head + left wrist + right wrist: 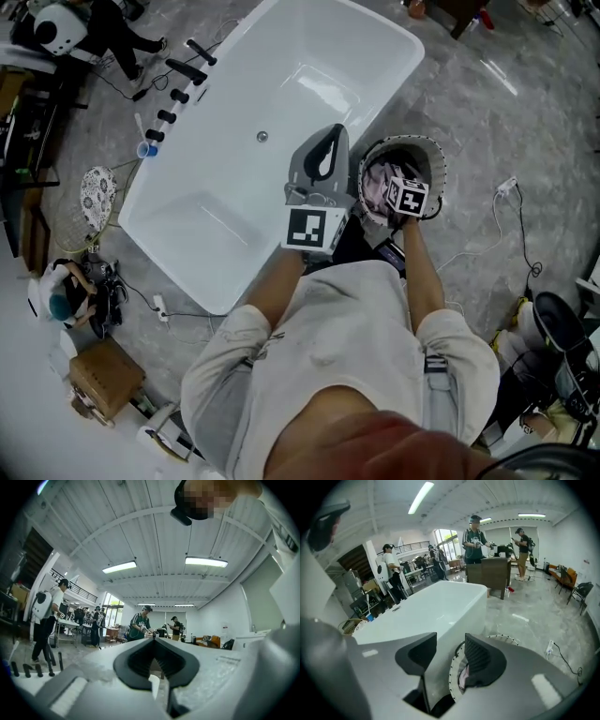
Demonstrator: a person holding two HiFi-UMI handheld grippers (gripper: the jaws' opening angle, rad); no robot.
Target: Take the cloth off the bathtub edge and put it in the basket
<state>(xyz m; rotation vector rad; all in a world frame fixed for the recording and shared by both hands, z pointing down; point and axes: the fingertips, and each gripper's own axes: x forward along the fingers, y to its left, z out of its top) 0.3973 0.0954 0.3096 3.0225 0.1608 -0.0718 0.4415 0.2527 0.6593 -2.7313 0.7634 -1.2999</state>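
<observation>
The white bathtub (281,94) fills the middle of the head view, and I see no cloth on its edge. The round basket (427,145) stands on the floor against its right side. A pinkish cloth (380,183) lies inside it. My left gripper (336,131) is over the tub's near rim, shut and empty, its tips touching. In the left gripper view my left gripper (154,639) points level across the room. My right gripper's marker cube (408,197) hovers over the basket. My right gripper (451,639) is open and empty above the basket (506,639) and the cloth (462,679).
Black tap fittings (173,94) line the tub's left rim. A patterned basket (97,192) and a cardboard box (103,375) sit on the floor at left. A power strip (506,186) with a cable lies at right. A wooden desk (492,573) and several people stand beyond the tub.
</observation>
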